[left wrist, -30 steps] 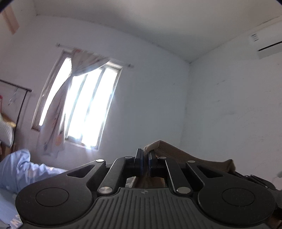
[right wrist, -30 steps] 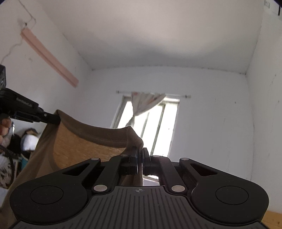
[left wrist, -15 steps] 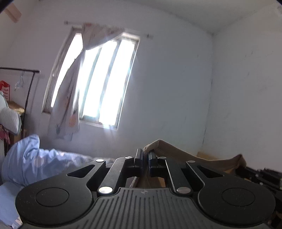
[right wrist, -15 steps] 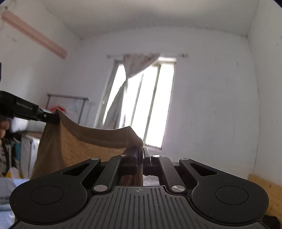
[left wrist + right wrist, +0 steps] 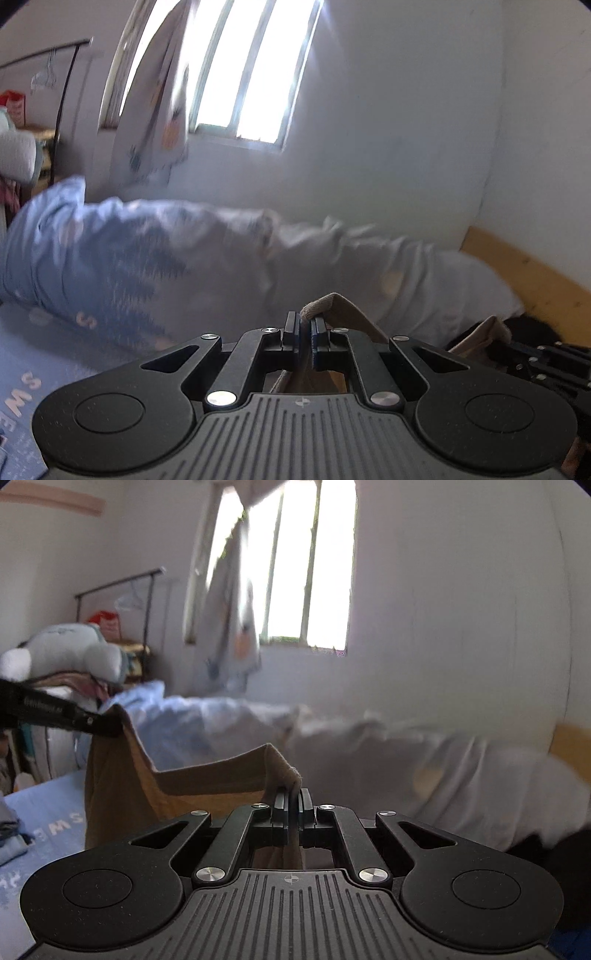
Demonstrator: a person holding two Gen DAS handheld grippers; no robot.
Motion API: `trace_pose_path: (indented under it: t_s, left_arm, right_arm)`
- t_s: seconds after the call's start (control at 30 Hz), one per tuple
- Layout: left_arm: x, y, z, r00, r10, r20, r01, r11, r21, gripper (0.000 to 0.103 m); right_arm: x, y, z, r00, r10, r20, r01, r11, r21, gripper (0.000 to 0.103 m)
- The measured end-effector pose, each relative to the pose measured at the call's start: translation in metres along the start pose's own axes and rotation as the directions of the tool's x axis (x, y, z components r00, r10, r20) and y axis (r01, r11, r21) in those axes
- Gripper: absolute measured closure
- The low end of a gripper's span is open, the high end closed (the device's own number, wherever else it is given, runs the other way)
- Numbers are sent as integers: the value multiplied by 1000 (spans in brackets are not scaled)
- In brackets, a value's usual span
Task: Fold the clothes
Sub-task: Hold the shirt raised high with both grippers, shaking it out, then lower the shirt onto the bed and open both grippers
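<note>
The left hand-held gripper (image 5: 303, 334) is clenched on one corner of the tan shirt (image 5: 122, 775); the right hand-held gripper (image 5: 291, 808) is clenched on another, low centre in its own view. The shirt hangs stretched between them, left of centre in the right wrist view, above the blue bed (image 5: 48, 812) and not lying on it. A heaped quilt (image 5: 122, 243) fills the middle of the left wrist view. By my reading the folding has barely begun: the shirt is spread out in the air, no fold shows, and laying it flat and every fold remain.
</note>
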State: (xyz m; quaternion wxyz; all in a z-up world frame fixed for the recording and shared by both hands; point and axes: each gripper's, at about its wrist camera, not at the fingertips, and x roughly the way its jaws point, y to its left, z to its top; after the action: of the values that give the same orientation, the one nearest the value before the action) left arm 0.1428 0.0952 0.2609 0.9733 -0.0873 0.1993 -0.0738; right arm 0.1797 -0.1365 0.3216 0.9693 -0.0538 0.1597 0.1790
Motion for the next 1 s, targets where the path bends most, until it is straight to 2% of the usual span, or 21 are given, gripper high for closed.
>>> trace_pose_path:
  t_s: [0.03, 0.1, 0.13, 0.27, 0.53, 0.73, 0.83, 0.87, 0.9, 0.93, 0.97, 1.0]
  left_arm:
    - [9, 2, -5, 1000, 9, -13, -9, 1000, 0, 94]
    - [31, 10, -16, 999, 27, -42, -27, 1000, -7, 94]
    - [42, 13, -20, 998, 32, -54, -32, 999, -10, 94]
    - [94, 29, -37, 992, 62, -106, -64, 998, -10, 94]
    - [206, 63, -103, 972, 122, -201, -128, 992, -16, 94]
    - [268, 86, -147, 957, 180, -225, -187, 982, -7, 92]
    - [286, 95, -164, 947, 214, -242, -217, 976, 12, 85]
    - [290, 97, -169, 944, 223, -244, -223, 974, 25, 81]
    - [292, 98, -173, 943, 226, -244, -224, 974, 38, 72]
    - [291, 98, -177, 945, 228, -235, -222, 974, 51, 60]
    - [289, 97, -181, 948, 231, -220, -223, 973, 62, 41]
    - [285, 97, -184, 950, 233, -211, -223, 972, 67, 32]
  right_arm:
    - [16, -7, -13, 1000, 2, -19, -1, 1000, 14, 97]
    - [17, -15, -47, 999, -4, -49, 5, 1000, 31, 97]
    - [19, -20, -55, 998, -2, -61, 5, 999, 47, 97]
    - [66, -43, -86, 992, 12, -126, 3, 993, 118, 97]
    - [189, -60, -163, 964, 21, -267, 26, 984, 174, 96]
    - [261, -65, -213, 939, 11, -343, 53, 983, 177, 92]
    - [292, -59, -235, 917, -15, -399, 88, 982, 165, 87]
    - [301, -56, -242, 909, -27, -417, 101, 983, 156, 82]
    - [306, -53, -245, 906, -51, -420, 122, 982, 144, 79]
    - [310, -50, -248, 903, -71, -423, 141, 980, 137, 67]
    - [313, -47, -251, 897, -94, -431, 162, 979, 126, 48]
    - [314, -44, -253, 895, -123, -429, 189, 975, 115, 34]
